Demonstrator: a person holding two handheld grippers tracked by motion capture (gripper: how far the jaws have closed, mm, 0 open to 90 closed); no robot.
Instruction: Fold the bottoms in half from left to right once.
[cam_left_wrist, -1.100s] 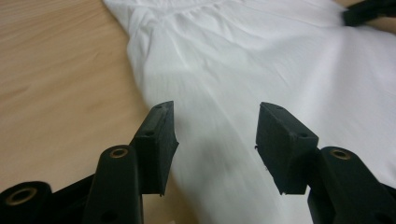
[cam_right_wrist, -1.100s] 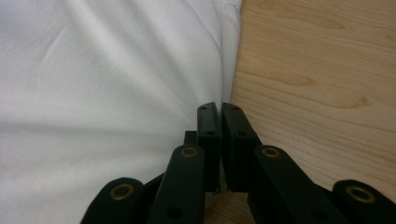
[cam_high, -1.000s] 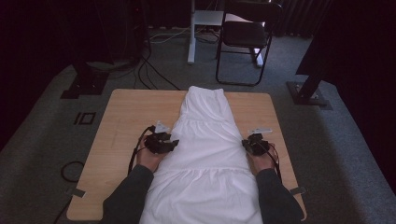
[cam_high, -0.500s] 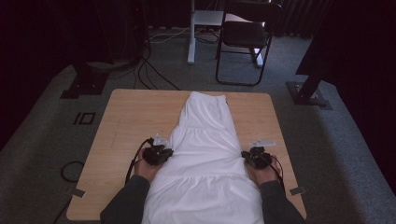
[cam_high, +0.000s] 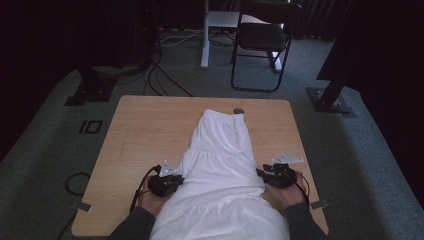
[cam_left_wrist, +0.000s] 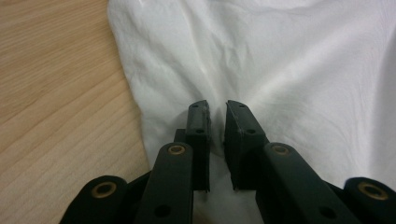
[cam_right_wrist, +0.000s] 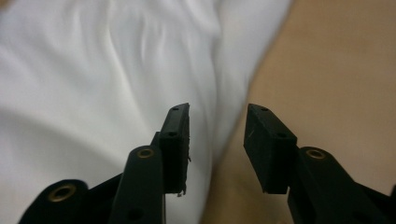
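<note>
On the white skirt's (cam_high: 220, 170) left edge, my left claw (cam_left_wrist: 217, 119) pinches a fabric fold; at its right edge my right claw (cam_right_wrist: 217, 126) has just been opening, released.

Both my hands sit nearer me than before, and the garment (cam_high: 220, 165) has come along, its far end off the table's (cam_high: 145, 125) far edge. Right gripper (cam_right_wrist: 217, 122): jaws just opened, garment edge between.

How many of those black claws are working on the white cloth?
2. The left claw sits at the left edge of the white cloth, the right claw at its right edge, both near the person.
</note>
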